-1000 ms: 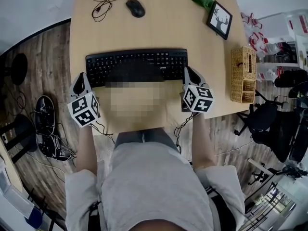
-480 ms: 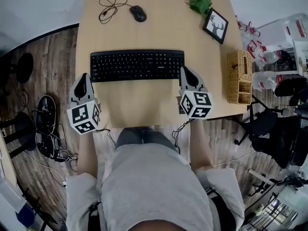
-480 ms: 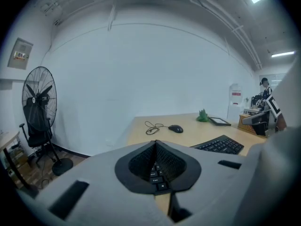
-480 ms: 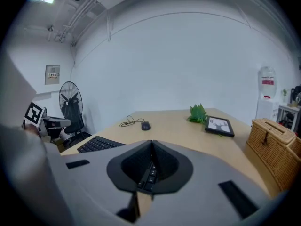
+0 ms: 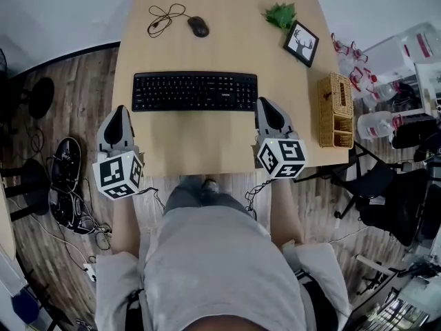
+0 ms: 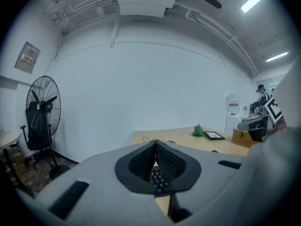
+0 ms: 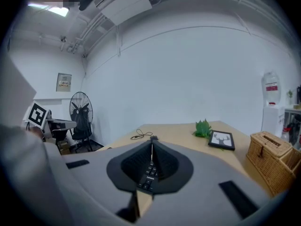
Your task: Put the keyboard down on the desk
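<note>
Keyboard (image 5: 195, 92), black, lying flat on the light wooden desk (image 5: 207, 143), long side toward the person. Left gripper (image 5: 119, 112) hovers just off the keyboard's left end, slightly nearer the person, at the desk's edge, its jaws pressed together with nothing between them. Right gripper (image 5: 264, 105) hovers just beside the keyboard's right end, jaws likewise closed and empty. Neither gripper holds the keyboard. Beyond it on the desk sit a mouse (image 5: 198, 26), a small green plant (image 5: 280, 16) and a framed deer picture (image 5: 301, 43). A wicker basket (image 5: 333, 111) stands at the right edge.
</note>
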Tool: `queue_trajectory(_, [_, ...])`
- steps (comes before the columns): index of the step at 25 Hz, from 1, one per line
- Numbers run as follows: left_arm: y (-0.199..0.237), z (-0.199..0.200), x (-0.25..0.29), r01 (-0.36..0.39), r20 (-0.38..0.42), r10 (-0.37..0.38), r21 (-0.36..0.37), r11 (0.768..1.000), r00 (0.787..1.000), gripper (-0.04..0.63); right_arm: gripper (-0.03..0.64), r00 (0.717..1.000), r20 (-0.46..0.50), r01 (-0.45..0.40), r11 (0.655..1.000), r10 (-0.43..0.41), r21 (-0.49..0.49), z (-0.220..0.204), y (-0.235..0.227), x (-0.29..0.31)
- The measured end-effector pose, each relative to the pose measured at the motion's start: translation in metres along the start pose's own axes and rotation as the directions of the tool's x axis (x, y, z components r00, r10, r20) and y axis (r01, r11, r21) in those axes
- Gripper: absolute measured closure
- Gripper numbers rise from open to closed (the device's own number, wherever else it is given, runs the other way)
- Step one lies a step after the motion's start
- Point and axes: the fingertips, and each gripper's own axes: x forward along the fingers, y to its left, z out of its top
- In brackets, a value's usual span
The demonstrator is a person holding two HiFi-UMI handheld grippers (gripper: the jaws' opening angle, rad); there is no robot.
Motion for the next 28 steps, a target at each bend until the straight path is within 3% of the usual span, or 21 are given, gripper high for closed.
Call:
queue_trajectory(11, [-0.009, 0.032, -0.056, -0.048, 0.111, 0.05, -0.021, 0.999, 0.993, 0.586, 0.603, 0.992, 0.123, -0.03, 1.0, 0.031, -0.008, 0.036, 0.014, -0.058])
queue_trajectory(28, [-0.045, 0.066, -0.123, -0.028, 0.222, 0.025, 0.009, 1.0, 0.975, 0.586, 0.601, 0.967, 0.25, -0.031, 0.998, 0.045, -0.059, 0.069, 0.033, -0.131])
